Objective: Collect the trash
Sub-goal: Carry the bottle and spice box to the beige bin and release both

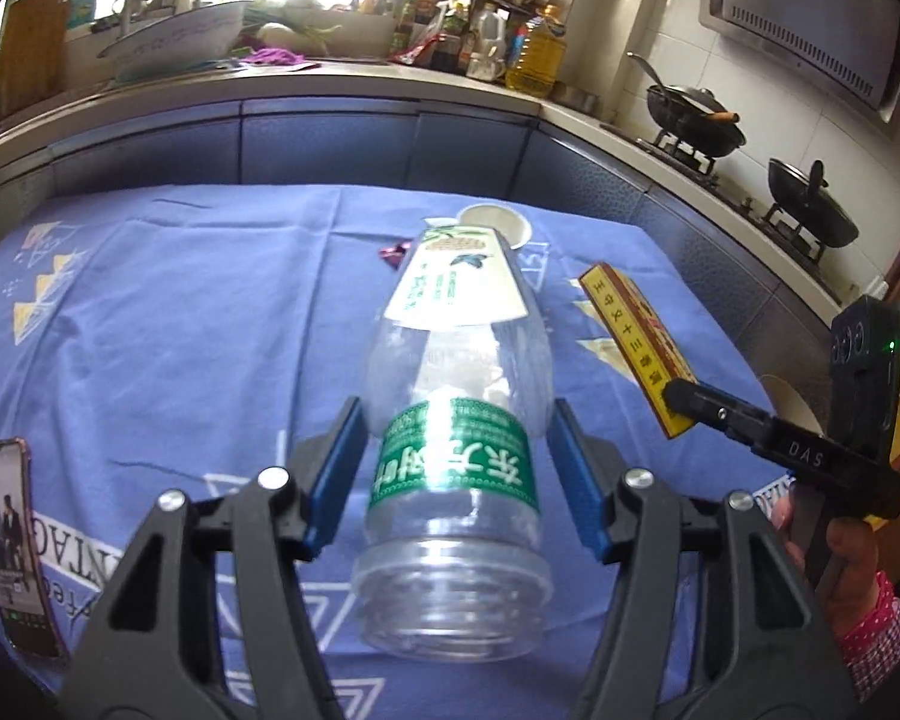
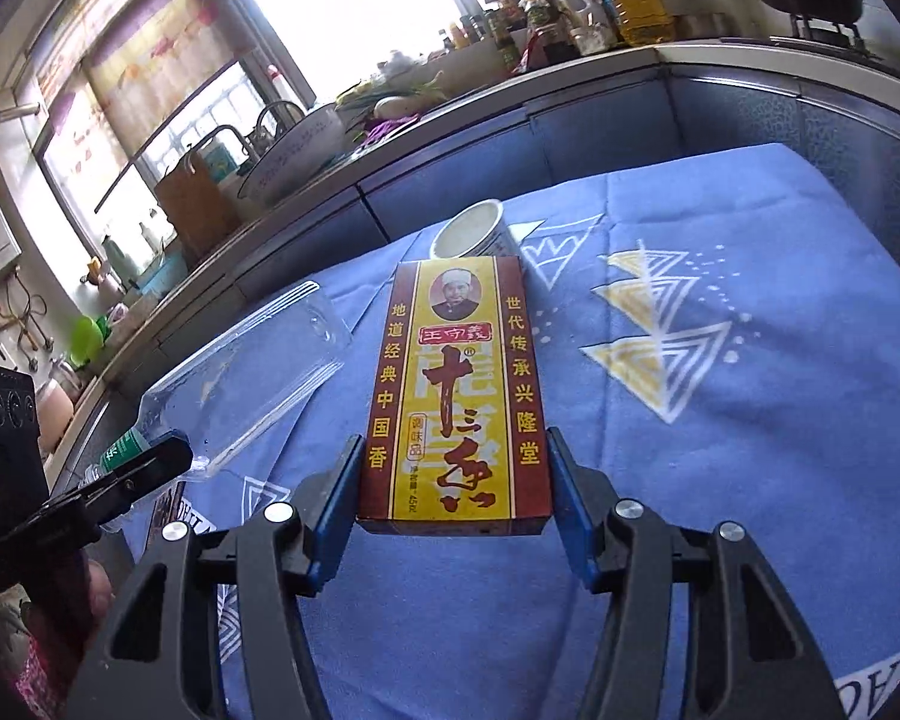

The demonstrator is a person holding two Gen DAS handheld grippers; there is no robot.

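Clear plastic forms the empty bottle [image 1: 450, 462], which is clamped by its green-labelled body between the blue pads of the left tool [image 1: 453, 474] at the centre of the left wrist frame, above the blue-clothed bench [image 1: 180, 312]. No liquid is seen inside it. A yellow and red spice box [image 2: 456, 396] is clamped at its near end by the right tool [image 2: 455, 480]. Beyond both, a white paper cup [image 2: 471, 231] is seen on the cloth; its contents cannot be told.
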